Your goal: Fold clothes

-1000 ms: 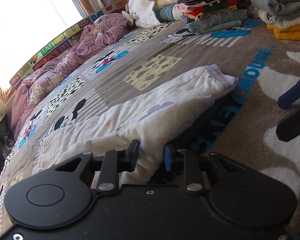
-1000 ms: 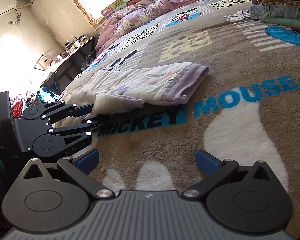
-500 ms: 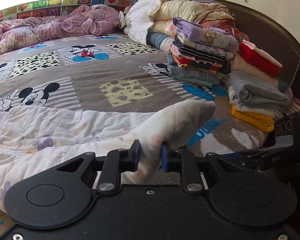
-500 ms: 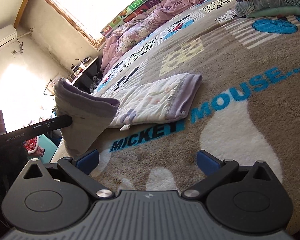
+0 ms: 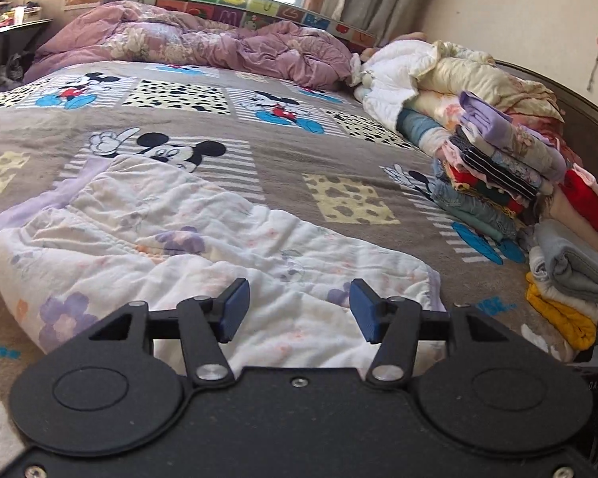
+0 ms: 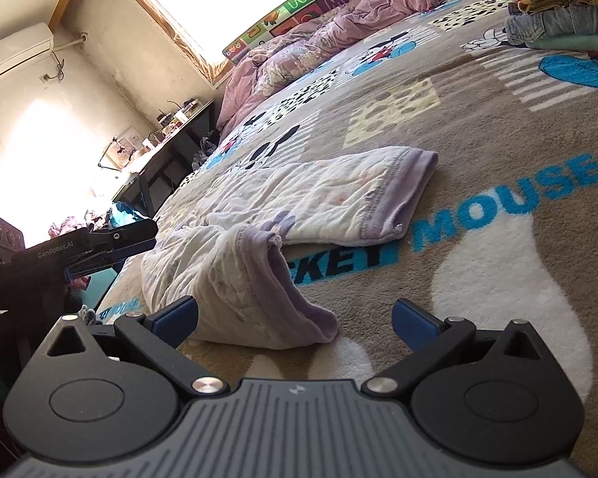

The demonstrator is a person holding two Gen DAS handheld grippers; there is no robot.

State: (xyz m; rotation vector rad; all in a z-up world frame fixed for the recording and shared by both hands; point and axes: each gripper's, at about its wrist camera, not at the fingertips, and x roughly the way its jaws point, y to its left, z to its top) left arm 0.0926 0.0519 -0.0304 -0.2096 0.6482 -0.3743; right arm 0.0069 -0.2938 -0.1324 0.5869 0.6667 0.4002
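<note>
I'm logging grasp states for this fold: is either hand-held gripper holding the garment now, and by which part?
Nothing is held. The left hand-held gripper is open above the white floral garment, and the right hand-held gripper is open near its purple hem.

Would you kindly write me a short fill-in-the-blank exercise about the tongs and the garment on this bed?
1. Both the left tongs and the right tongs are ____.
2. The floral garment lies on the ____, gripped by neither.
3. The garment's hem is coloured ____.
4. The stack of folded clothes sits to the ____ in the left wrist view.

Missing words: open; bed; purple; right
</note>
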